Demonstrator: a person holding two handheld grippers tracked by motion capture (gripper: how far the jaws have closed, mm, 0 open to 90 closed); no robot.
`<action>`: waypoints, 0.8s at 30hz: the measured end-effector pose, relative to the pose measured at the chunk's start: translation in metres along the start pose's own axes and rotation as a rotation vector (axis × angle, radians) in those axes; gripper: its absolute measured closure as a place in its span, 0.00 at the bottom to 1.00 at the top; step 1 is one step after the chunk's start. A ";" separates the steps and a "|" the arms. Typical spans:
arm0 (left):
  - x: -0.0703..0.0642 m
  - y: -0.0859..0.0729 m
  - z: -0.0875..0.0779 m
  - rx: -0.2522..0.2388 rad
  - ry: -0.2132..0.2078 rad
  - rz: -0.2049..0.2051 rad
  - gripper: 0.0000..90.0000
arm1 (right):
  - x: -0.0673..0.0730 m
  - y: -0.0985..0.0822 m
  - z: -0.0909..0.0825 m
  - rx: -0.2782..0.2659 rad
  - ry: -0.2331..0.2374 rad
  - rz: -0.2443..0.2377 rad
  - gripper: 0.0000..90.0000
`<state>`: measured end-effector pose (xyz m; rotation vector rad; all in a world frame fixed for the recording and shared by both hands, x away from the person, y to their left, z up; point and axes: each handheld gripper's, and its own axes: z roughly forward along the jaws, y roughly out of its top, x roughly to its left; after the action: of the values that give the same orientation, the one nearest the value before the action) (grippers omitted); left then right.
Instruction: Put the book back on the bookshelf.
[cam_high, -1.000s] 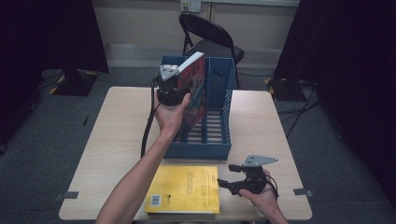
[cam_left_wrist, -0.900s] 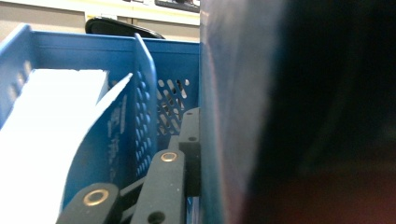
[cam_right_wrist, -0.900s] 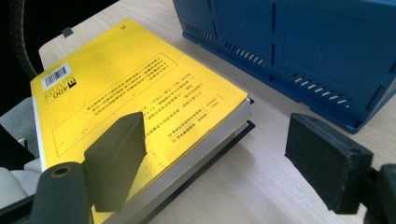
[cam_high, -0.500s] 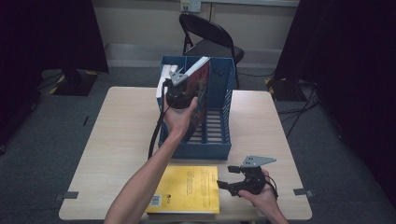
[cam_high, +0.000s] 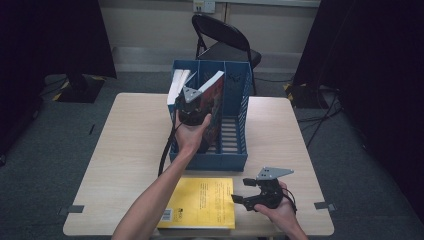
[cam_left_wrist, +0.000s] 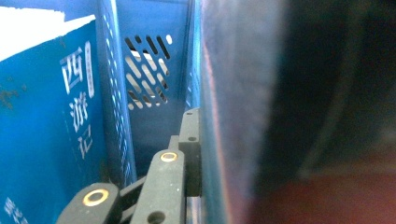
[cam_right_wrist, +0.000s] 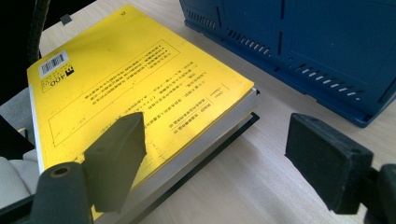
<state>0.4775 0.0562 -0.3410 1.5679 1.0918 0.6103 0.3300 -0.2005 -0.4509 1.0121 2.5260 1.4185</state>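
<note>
The left gripper (cam_high: 192, 107) is clamping a red-covered book (cam_high: 214, 107) between narrow jaws, tilted in the blue file rack's (cam_high: 235, 155) middle slot; the right gripper (cam_high: 250, 200) is gaping wide beside the yellow book (cam_high: 202, 202).

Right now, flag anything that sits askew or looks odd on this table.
The red-covered book in the left gripper leans at a slant, only partly down in the blue file rack. The yellow book lies flat with its near edge past the table rim. Nothing looks spilled or damaged.
</note>
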 end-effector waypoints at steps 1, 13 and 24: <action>0.000 -0.005 0.000 0.002 -0.009 0.002 0.83 | 0.000 0.000 0.000 0.001 -0.002 0.002 0.21; -0.002 -0.029 -0.009 0.026 -0.039 0.062 0.82 | -0.001 0.000 0.002 0.007 -0.009 0.001 0.22; 0.001 -0.038 -0.023 0.036 -0.081 0.059 0.81 | 0.001 0.000 0.003 0.013 -0.011 -0.003 0.22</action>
<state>0.4467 0.0681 -0.3708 1.6472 1.0037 0.5643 0.3301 -0.1977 -0.4524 1.0151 2.5312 1.3936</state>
